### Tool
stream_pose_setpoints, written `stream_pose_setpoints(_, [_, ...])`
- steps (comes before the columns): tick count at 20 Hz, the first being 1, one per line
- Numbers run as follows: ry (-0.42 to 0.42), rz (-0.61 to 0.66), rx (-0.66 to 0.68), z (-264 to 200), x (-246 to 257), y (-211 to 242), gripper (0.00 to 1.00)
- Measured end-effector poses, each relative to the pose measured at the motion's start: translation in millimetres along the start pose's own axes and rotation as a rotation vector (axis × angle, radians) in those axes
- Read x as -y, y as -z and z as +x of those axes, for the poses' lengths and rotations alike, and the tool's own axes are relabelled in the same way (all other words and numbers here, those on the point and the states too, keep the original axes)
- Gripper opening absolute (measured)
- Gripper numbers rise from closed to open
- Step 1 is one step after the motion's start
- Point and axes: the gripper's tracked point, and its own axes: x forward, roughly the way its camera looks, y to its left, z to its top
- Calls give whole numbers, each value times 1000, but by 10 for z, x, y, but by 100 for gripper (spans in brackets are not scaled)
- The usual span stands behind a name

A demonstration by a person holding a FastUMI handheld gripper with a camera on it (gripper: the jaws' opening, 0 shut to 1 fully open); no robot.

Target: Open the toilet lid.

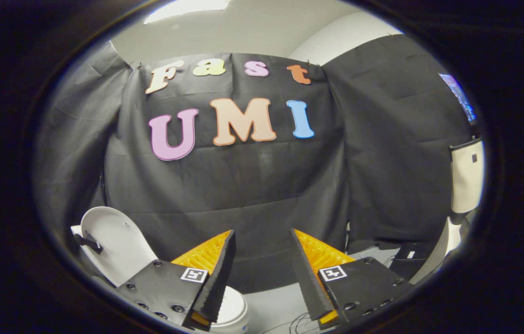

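A white toilet lid (113,243) stands raised and upright to the left of my left finger, with a small dark handle (87,241) on its face. The white toilet bowl rim (234,308) shows low down, just under and beside my left finger. My gripper (262,241) is held above the toilet, facing the black cloth wall. Its fingers are spread wide apart with nothing between them, and they touch neither the lid nor the bowl.
Black cloth (252,185) hangs straight ahead and to both sides. A pale floor (280,306) with thin cables lies below between the fingers. A dark box (408,260) sits on the floor at the right, near a white stand (466,185).
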Motion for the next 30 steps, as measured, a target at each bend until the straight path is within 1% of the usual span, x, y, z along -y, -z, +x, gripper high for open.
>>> stream_pose_setpoints(3, [-16,12,-7,-40,165,48,72])
stream_pose_setpoints(5, [-67,33,-13,-56,154,83,72])
stream_pose_setpoints(9, [-173,28,-70,-22,72,272,72])
stream_pose_setpoints(16, [-253,-24,-168,16,44,599,72])
stream_pose_setpoints(19, [-350,-43,-169,-32,-144,632,72])
stream_pose_setpoints(23, [-397,-61,-200,-10,-187,706,72])
stream_pose_setpoints(27, [-426,-139,-242,-59,-139,807,72])
stream_pose_setpoints(30, [-413,-176,-255,-76,18,846,72])
